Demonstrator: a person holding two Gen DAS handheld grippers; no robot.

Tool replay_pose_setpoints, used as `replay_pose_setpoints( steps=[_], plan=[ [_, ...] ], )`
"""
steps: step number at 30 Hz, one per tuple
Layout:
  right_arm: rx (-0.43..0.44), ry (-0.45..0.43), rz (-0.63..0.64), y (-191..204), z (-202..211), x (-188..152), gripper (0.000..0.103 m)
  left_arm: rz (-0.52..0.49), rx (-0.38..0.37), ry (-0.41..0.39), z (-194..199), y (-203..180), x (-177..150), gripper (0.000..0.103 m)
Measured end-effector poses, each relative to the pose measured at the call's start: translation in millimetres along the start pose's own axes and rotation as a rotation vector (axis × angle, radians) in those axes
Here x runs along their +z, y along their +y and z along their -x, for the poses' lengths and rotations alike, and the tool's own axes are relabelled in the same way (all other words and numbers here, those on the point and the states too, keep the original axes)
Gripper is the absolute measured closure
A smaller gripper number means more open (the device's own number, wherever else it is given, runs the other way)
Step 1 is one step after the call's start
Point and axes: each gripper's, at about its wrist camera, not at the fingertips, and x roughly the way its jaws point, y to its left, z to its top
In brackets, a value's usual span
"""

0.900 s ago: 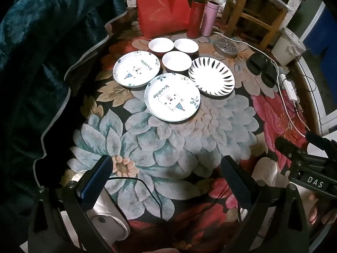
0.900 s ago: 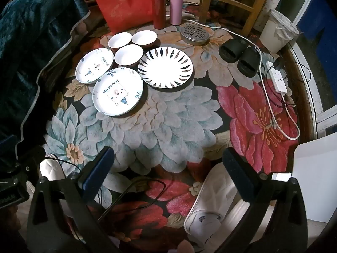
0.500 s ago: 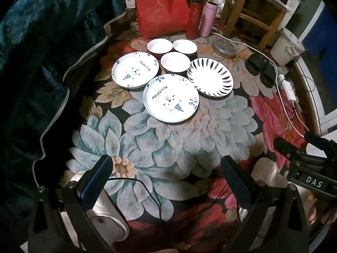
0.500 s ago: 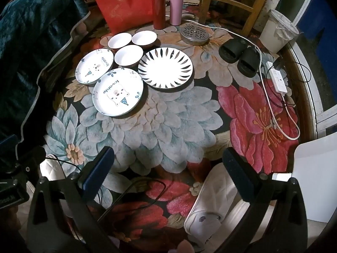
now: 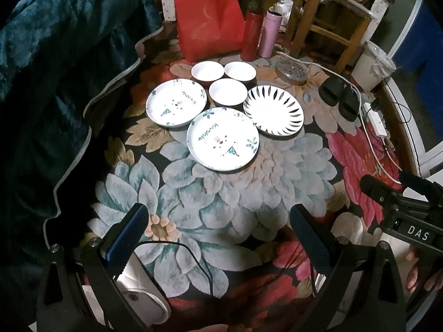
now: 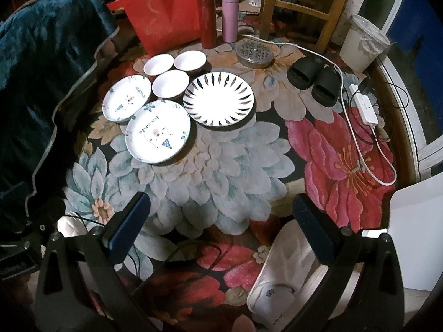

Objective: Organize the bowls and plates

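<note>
**You have only drifted a little, and nothing is picked up yet**

Your left tongs [image 5: 216, 221] are wide open and hold nothing. Your right tongs [image 6: 218, 211] are wide open too, and empty. Both hang over the flower rug [image 5: 249, 182], well back from the dishes.

In the left view the dishes now sit a bit lower and closer than a moment ago. That means you are easing your left hand forward. The right view looks almost the same as before.

Nothing on the rug has moved. The near bear plate [image 5: 223, 139] lies flat in front. The far bear plate [image 5: 176, 103] is just behind it to the left, and their rims look like they touch. The stripe plate [image 5: 273, 110] is on the right. The three bowls [image 5: 227, 93] sit in a small bunch behind the plates, close to the red bag [image 5: 209, 22].

So the job has not really begun. I think the near bear plate is the easiest first grab, since it is closest to you. Its rim is low, so you may need to slide one finger under the edge.
</note>
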Motion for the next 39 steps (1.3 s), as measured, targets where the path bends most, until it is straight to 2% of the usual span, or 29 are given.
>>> replay_pose_setpoints(
  steps=[14,39],
  plan=[
    [0.023,-0.036,-0.010,1,6,3,0.000,0.002,-0.005,-0.088,11,-1,1,0.001],
    [0.025,-0.040,-0.010,1,6,1,0.000,0.001,-0.007,-0.089,11,0,1,0.001]
  ],
)
